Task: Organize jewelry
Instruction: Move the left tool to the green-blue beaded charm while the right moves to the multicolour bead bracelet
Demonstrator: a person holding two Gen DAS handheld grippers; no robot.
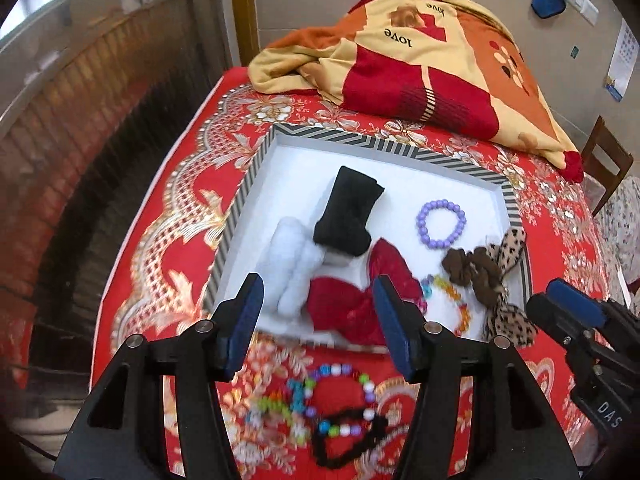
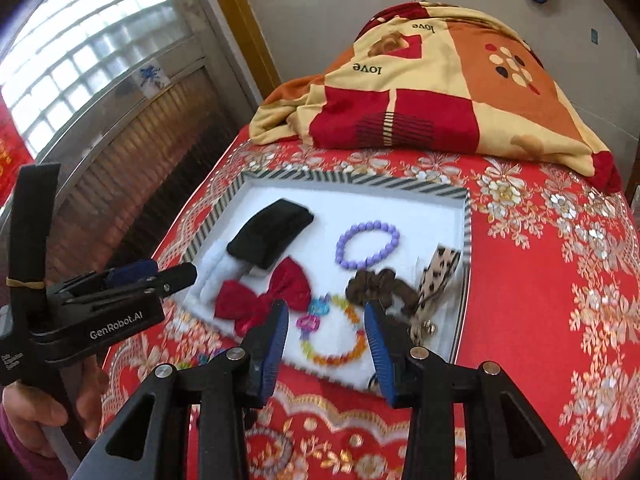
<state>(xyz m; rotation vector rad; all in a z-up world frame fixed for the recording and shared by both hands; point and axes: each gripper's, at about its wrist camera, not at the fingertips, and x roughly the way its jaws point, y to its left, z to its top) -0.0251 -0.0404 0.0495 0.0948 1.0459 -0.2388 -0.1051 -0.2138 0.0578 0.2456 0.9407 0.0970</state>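
Jewelry sits mostly inside the striped-rim tray (image 1: 248, 184) on the red floral cloth (image 1: 168, 216) covering the counter. Contents, read from my left wrist view: black velvet pouch (image 1: 349, 212) leaning on a white padded roll (image 1: 290, 268); red bow (image 1: 352, 304) in front of them; purple bead bracelet (image 1: 441, 224) lying flat and apart, toward the far right of the tray; brown scrunchie (image 1: 472, 270) touching a leopard-print bow (image 1: 510, 316) at the right rim; orange-and-multicolour bead bracelet (image 1: 454, 300) just beside the red bow.

Outside the tray, on the cloth near its front rim: pastel bead bracelet (image 1: 340, 400) and a black hair tie (image 1: 352, 440) overlapping it. Both blurred.

My left hand-held gripper (image 1: 318, 320) hangs above these two loose items, jaws spread wide, nothing between them. My right hand-held gripper (image 2: 326, 344) hangs over the front of the tray, jaws partly apart with the orange bead bracelet seen through the gap; pads press on nothing.

My left hand (image 2: 44, 412) shows in the right wrist view, wrapped round the handle.

Folded patterned blanket (image 1: 420, 60) lies at the far end of the counter, behind the tray.
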